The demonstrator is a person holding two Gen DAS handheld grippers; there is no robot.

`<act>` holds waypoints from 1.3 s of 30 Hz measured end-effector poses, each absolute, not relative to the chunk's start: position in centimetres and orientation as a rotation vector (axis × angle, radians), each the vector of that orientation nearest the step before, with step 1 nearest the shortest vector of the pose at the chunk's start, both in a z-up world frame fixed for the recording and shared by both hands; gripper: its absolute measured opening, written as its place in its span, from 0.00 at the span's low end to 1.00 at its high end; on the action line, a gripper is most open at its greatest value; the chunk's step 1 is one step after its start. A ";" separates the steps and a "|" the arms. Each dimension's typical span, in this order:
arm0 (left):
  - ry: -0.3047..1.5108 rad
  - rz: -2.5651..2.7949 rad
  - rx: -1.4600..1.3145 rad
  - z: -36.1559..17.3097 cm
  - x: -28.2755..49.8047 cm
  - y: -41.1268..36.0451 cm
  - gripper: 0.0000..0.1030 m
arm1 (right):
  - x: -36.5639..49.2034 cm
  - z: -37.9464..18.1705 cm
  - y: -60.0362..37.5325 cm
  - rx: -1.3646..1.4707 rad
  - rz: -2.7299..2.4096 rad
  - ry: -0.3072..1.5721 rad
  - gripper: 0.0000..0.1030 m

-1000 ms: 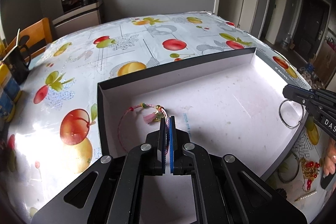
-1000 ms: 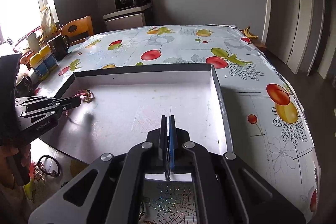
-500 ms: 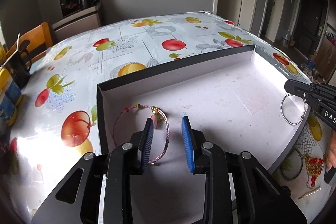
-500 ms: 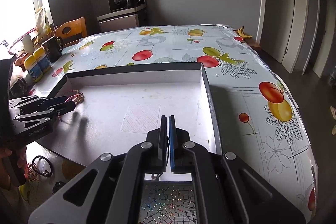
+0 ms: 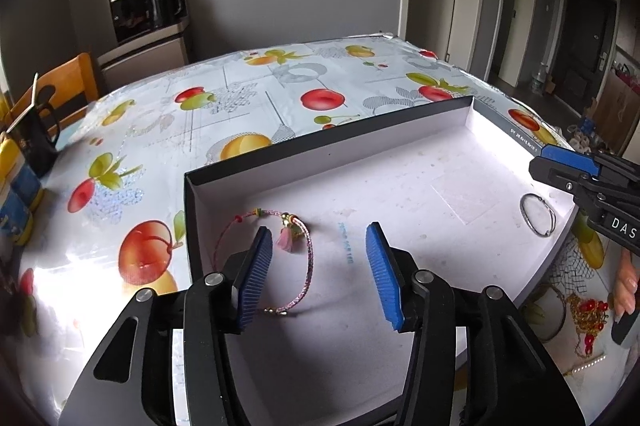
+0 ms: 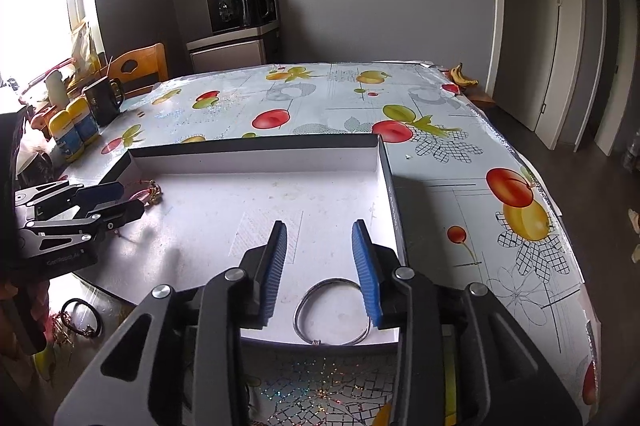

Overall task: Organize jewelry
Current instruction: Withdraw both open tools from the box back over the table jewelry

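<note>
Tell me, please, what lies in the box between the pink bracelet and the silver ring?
Only bare white box floor between the pink bracelet and the silver ring, shown in the left wrist view.

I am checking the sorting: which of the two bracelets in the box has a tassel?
The pink cord bracelet by the left gripper has a pink tassel. The silver bangle under the right gripper is a plain metal ring.

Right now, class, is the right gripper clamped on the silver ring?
No: the right gripper is open, and the silver ring lies loose on the floor of the box between its blue pads.
</note>
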State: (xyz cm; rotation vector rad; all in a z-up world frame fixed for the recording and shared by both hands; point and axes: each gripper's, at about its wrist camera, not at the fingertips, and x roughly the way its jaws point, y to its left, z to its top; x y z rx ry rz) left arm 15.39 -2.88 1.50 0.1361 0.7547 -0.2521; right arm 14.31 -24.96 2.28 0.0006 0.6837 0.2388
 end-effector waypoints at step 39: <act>0.611 -0.266 0.143 6.8 2.9 -1.2 0.96 | 4.7 5.2 -28.4 -0.052 0.209 0.682 0.95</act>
